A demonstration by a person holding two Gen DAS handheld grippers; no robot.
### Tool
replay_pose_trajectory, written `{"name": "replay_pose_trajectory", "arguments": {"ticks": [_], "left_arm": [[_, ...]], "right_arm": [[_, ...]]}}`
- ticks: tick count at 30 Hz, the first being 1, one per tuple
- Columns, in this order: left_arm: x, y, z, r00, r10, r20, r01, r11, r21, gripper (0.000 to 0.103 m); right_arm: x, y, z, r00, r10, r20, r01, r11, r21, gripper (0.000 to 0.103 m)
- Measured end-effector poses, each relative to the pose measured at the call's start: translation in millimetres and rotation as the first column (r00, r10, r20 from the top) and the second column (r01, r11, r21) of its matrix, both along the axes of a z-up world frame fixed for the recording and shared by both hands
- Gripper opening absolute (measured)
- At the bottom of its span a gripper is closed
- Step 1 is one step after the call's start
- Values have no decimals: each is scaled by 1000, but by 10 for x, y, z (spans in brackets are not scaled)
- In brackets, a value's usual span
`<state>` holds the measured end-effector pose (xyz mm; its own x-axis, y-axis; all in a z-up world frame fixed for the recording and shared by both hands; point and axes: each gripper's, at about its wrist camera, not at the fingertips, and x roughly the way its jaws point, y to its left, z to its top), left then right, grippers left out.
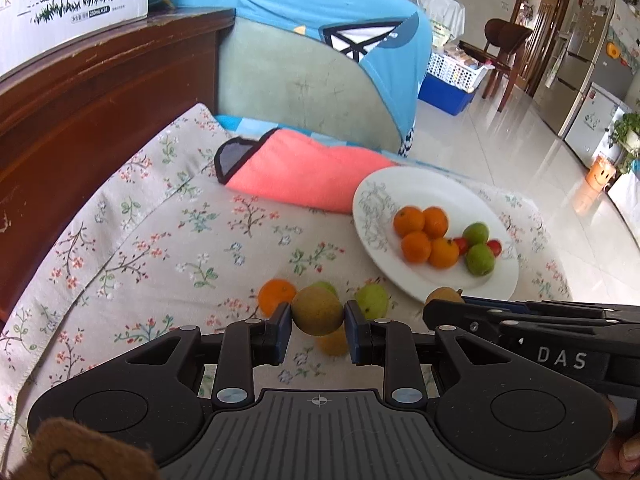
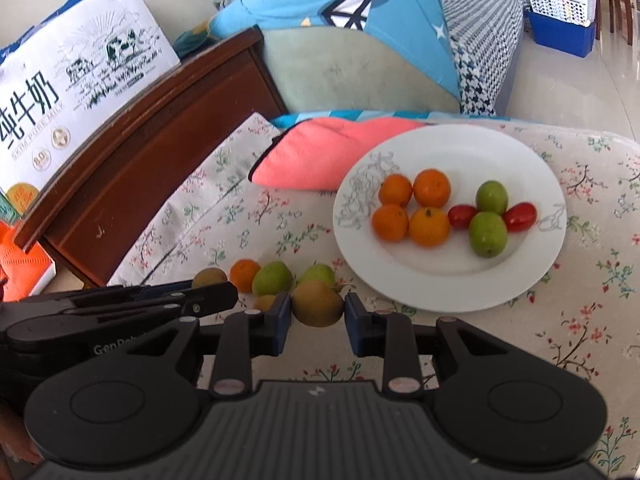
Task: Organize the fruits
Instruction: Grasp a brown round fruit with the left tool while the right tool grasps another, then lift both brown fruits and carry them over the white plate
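Observation:
My left gripper (image 1: 318, 317) is shut on a brown-green fruit (image 1: 317, 311), held just above the floral cloth. My right gripper (image 2: 317, 307) is shut on a second brown-green fruit (image 2: 316, 303). Loose on the cloth lie an orange (image 1: 276, 295) (image 2: 245, 275), green fruits (image 1: 373, 301) (image 2: 272, 278) and a small brown fruit (image 2: 265, 302). A white plate (image 1: 404, 272) (image 2: 400, 280) holds several oranges (image 2: 430, 226), two green fruits (image 2: 488, 234) and two red tomatoes (image 2: 520, 217). Each gripper shows side-on in the other's view.
A folded pink towel (image 1: 304, 176) lies behind the plate. A dark wooden cabinet (image 1: 80, 120) with a milk carton box (image 2: 76, 80) stands at the left. A sofa with a blue cover (image 1: 320, 72) is behind. The cloth's right edge drops to a tiled floor (image 1: 520, 140).

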<state>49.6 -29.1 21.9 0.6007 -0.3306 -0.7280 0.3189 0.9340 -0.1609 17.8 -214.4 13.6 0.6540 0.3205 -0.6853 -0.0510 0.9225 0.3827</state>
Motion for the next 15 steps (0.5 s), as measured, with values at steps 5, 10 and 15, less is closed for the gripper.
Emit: {"name": "replay_pose_trajectory", "arguments": {"ticks": [5,10,15], "left_arm": [[28,-69,132,1000,4,24,-4,1000,-29,26],[67,-142,253,999,5,46,-3,998,-59,26],[96,-236,352,998,-11,68,17,997,-81,26]], "right_arm": [[-14,-121,182,998,-46,49,46,999,4,29],[-35,-236,361,991,-92,98,93,996,-7,29],[-31,-331,479,984,-127,122,129,992,-7,29]]}}
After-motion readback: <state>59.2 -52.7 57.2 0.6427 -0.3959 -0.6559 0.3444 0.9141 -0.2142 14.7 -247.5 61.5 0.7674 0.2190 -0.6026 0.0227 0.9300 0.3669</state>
